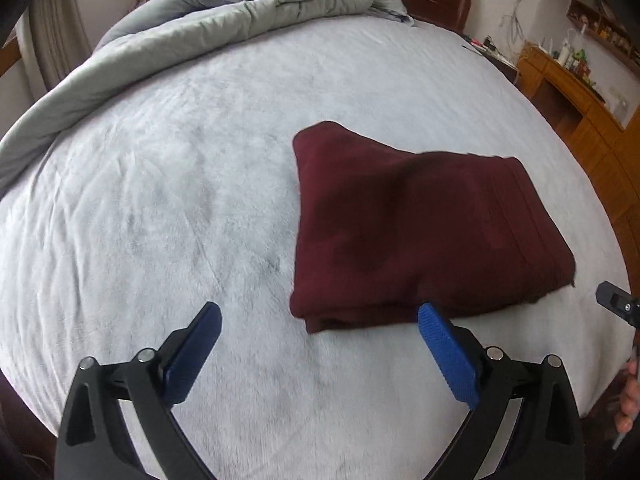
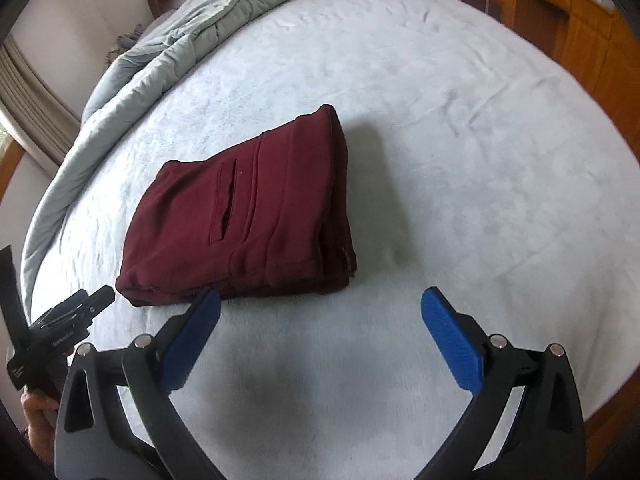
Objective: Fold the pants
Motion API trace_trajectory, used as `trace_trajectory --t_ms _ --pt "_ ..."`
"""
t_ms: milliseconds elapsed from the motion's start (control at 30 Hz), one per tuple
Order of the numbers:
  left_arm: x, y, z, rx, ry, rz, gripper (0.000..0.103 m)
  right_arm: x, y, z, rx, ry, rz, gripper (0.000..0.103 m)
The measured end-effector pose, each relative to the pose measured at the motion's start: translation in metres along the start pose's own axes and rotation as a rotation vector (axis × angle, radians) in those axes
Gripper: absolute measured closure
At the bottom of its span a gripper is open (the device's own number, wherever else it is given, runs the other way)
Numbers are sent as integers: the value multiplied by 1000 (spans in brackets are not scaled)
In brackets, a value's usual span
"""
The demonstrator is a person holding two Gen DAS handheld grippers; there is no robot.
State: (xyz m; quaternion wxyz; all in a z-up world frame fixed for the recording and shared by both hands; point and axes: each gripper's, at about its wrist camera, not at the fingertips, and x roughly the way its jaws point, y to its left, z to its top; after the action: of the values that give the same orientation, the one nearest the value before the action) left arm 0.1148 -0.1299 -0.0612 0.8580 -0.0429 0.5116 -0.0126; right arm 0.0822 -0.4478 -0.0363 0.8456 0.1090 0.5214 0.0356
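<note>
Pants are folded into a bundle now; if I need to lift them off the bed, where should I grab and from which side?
Probably the near stacked edge of the maroon pants, from the front, low along the grey sheet. The layers end there in a thick lip, so one finger can slide underneath. Both the left tongs and the right tongs are open, holding nothing.

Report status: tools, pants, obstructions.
Left tool open, right tool open, both empty. Maroon pants folded in a compact stack on the bed. Bunched duvet far off; nothing blocking.
</note>
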Motion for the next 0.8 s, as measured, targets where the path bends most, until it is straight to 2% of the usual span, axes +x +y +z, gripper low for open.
trace_trajectory --t_ms 167,367,533,800 --pt "-16 0 -7 25 -16 13 4 -9 12 -11 -42 -7 -101 3" --pt "-35 1 -14 11 -38 17 4 -16 19 -21 -34 25 -55 3" --pt "-51 -1 -20 11 -45 26 4 -22 34 -26 -88 17 -94 3" --pt "-67 -11 -25 23 -61 25 4 -32 45 -27 -102 15 -75 3"
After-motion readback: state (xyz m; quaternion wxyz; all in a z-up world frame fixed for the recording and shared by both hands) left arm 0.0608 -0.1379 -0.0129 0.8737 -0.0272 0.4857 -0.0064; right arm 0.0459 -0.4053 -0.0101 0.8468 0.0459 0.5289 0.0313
